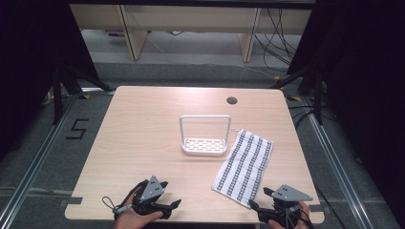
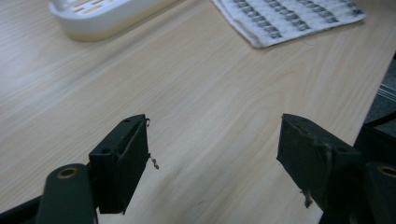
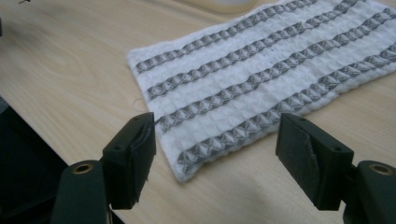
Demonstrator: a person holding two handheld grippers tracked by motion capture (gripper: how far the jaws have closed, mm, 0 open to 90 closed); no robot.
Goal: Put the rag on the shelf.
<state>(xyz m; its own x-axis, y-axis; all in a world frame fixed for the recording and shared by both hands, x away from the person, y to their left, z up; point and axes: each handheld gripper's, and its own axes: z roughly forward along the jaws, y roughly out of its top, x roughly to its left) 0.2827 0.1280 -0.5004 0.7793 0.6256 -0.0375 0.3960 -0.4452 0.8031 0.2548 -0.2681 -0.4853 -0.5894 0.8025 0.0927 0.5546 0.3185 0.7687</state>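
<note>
A white cloth with grey patterned stripes lies flat on the wooden table, right of centre. To its left stands a small white slotted tray with a tall arched frame. My left gripper rests open near the front edge, left of the cloth, with bare wood between its jaws; the cloth and the tray lie ahead of it. My right gripper is open at the cloth's near corner, and the cloth lies just beyond and between its jaws.
A round cable hole sits at the table's far side. The front edge runs just under both hands. Black stands flank the table, the floor on the left bears a "5" mark, and cables trail at the back right.
</note>
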